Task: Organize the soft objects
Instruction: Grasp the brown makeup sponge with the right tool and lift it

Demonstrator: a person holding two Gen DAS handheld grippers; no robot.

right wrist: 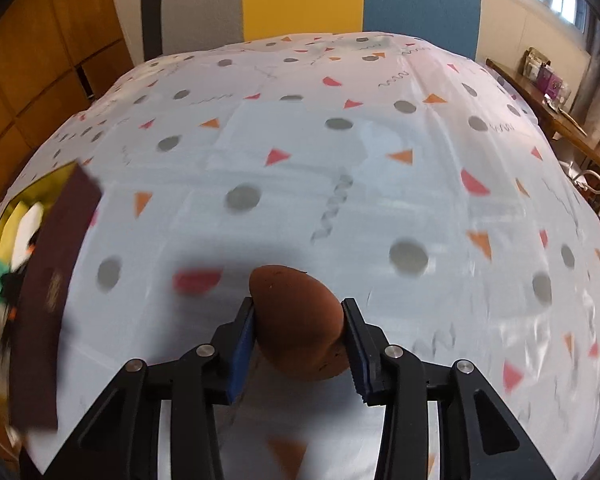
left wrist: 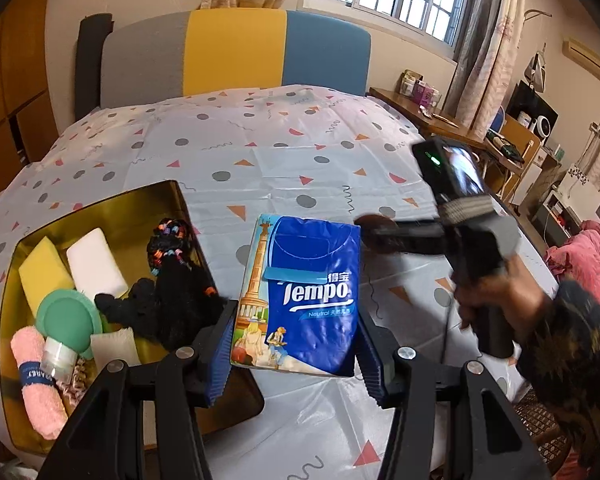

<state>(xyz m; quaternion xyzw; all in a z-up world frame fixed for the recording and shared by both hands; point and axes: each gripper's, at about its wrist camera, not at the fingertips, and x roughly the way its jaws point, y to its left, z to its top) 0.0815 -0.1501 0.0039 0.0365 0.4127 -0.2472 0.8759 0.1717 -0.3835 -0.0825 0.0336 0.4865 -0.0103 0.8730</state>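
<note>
My left gripper (left wrist: 296,354) is shut on a blue Tempo tissue pack (left wrist: 304,296) and holds it above the table, just right of a gold-lined box (left wrist: 112,208). The box holds a yellow sponge (left wrist: 44,276), a white sponge (left wrist: 96,264), a black hair tie bundle (left wrist: 172,280), a green round puff (left wrist: 66,320) and a pink rolled towel (left wrist: 36,384). My right gripper (right wrist: 298,340) is shut on a brown egg-shaped makeup sponge (right wrist: 300,320) above the table. It also shows blurred in the left wrist view (left wrist: 376,232), right of the tissue pack.
The table (right wrist: 340,140) wears a white cloth with dots and triangles. The box's dark outer wall (right wrist: 56,280) sits at the left edge of the right wrist view. A chair back in grey, yellow and blue (left wrist: 236,52) stands at the far side. Shelves and a desk stand at the right.
</note>
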